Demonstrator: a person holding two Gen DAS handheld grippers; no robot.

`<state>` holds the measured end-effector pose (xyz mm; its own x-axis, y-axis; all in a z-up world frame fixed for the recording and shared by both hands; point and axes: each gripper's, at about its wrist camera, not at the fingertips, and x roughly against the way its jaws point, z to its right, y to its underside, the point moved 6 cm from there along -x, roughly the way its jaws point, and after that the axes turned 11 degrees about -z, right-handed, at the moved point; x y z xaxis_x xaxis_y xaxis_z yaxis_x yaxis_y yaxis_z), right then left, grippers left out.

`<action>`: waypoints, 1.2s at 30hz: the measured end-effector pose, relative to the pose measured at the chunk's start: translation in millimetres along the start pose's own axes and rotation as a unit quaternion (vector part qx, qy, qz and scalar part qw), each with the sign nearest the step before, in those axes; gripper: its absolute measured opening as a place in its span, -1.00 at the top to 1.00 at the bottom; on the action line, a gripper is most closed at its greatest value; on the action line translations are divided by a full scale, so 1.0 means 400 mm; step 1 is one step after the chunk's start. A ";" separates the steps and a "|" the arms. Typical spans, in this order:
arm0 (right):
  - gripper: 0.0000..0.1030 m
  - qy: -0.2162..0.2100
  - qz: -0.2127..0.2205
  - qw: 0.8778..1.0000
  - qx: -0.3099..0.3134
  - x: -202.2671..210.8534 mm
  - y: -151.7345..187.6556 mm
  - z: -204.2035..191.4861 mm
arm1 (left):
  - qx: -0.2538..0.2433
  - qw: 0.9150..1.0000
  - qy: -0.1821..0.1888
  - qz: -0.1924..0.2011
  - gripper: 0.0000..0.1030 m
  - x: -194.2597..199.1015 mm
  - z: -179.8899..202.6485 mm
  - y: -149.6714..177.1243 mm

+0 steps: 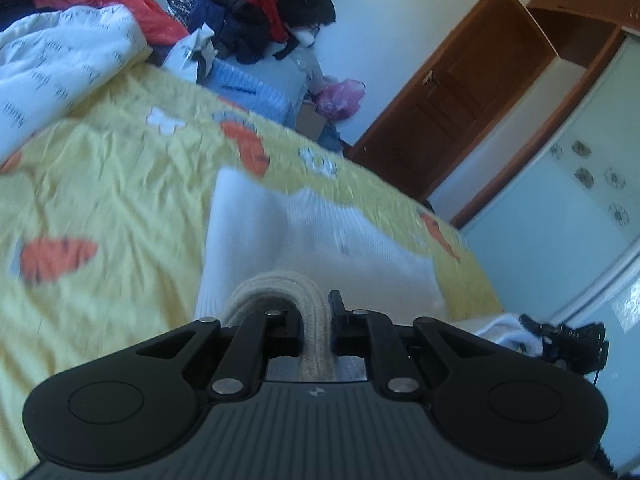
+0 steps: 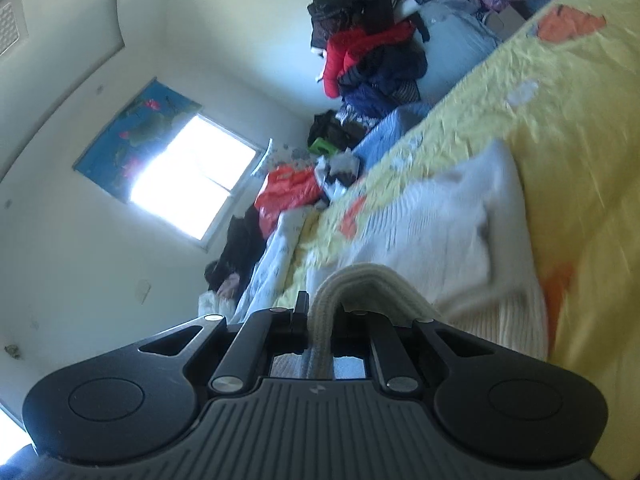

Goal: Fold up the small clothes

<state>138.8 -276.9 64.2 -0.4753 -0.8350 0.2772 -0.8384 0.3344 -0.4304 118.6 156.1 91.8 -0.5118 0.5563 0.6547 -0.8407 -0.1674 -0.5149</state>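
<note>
Both grippers, left (image 1: 316,320) and right (image 2: 320,320), pinch the sweater's (image 1: 320,240) ribbed hem. Its body stretches straight ahead over the yellow sheet (image 1: 112,184). The fold probably goes forward.

White ribbed knit garment (image 1: 320,240), yellow bedsheet (image 1: 120,184) with orange and white prints, red jacket (image 2: 360,46)
</note>
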 end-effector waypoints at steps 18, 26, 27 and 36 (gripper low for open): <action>0.73 0.052 0.008 0.996 -0.066 -0.225 -0.344 0.254 | 0.016 0.998 -0.060 0.009 0.79 -0.313 -0.090 -0.357; -0.05 0.059 0.065 0.983 -0.163 -0.282 -0.384 0.405 | 0.199 0.980 0.021 0.003 0.63 -0.434 -0.239 -0.388; -0.09 0.056 0.069 0.984 -0.156 -0.273 -0.383 0.396 | 0.198 0.979 0.039 0.010 0.43 -0.416 -0.230 -0.391; -0.11 0.087 0.057 0.994 -0.045 -0.095 -0.245 0.216 | 0.169 0.975 0.009 0.142 -0.69 -0.131 -0.198 -0.317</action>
<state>262.0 -315.9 21.4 -0.6008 -0.7040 0.3787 -0.7932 0.4664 -0.3916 266.1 212.7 79.0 -0.7313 0.4617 0.5021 -0.6778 -0.5740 -0.4595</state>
